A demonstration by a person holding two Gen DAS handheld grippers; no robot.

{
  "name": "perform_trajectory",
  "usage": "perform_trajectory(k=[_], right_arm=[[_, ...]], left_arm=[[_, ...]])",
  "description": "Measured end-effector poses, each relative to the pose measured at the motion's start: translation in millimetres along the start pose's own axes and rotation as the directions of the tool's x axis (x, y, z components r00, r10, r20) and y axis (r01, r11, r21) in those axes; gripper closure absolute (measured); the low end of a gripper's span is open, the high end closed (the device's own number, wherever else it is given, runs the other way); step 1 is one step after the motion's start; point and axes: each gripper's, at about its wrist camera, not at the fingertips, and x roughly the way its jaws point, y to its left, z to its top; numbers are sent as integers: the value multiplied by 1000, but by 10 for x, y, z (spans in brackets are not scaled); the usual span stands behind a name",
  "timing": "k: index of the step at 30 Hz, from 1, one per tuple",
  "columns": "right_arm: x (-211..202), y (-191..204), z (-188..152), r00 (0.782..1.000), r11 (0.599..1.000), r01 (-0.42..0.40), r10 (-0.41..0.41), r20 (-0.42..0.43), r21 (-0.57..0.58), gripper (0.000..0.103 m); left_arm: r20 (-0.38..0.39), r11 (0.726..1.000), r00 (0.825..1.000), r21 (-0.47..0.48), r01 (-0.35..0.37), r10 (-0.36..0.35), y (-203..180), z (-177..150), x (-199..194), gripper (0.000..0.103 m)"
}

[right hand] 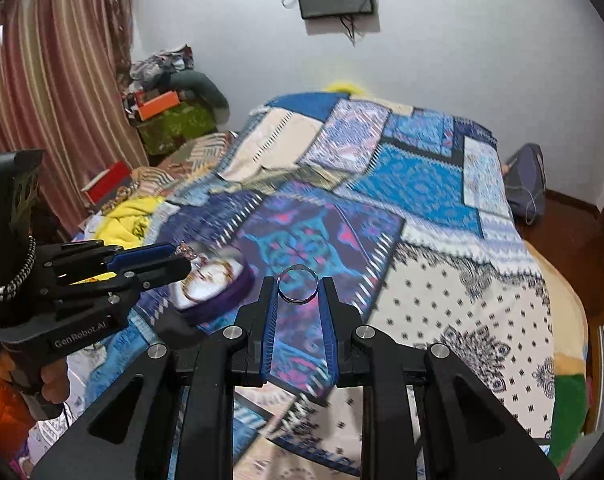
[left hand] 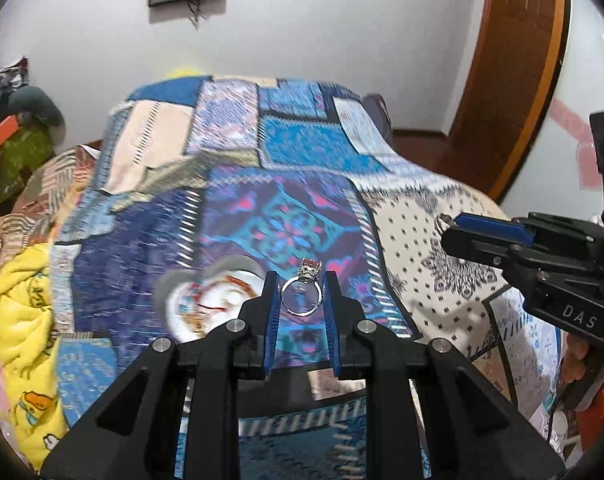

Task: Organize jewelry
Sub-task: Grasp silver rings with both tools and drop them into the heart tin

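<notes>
A silver ring with a pink stone (left hand: 303, 290) is clamped between the blue pads of the left gripper (left hand: 302, 292), held above the patchwork bedspread (left hand: 421, 240). A plain silver band (right hand: 298, 283) is gripped likewise by the right gripper (right hand: 298, 286). Just beyond, toward the bed's left edge, a round jewelry dish (right hand: 216, 286) lies on the bedspread, blurred; its purple side wall is shown only in the right wrist view. A wooden door (left hand: 513, 80) is seen only in the left wrist view, striped curtains (right hand: 50, 80) only in the right.

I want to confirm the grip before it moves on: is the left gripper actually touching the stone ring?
Touching. The left wrist view shows the stone ring pinched between both blue pads of the left gripper, no gap either side.
</notes>
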Motion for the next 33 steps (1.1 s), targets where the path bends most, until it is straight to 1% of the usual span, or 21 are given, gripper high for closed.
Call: perform_trajectory(k=[7, 13, 16, 21, 29, 33], right_arm=[[49, 252, 127, 999, 999, -39, 40, 34, -27, 84], [243, 434, 183, 997, 996, -73, 74, 15, -53, 84], [350, 494, 187, 996, 994, -87, 87, -2, -63, 84], [558, 548, 144, 993, 992, -112, 110, -42, -59, 84], [867, 516, 79, 985, 990, -139, 134, -112, -31, 84], [968, 510, 61, 980, 989, -148, 144, -135, -25, 84]], left_arm=[[72, 998, 996, -41, -43, 46, 338, 52, -368, 83], [88, 996, 994, -71, -60, 66, 568, 30, -464, 83], [74, 995, 995, -78, -61, 67, 643, -16, -420, 83], [28, 995, 998, -85, -48, 50, 712, -124, -221, 83], [-51, 997, 999, -76, -6, 2, 694, -279, 137, 83], [-77, 998, 997, -61, 2, -7, 654, -329, 270, 83]])
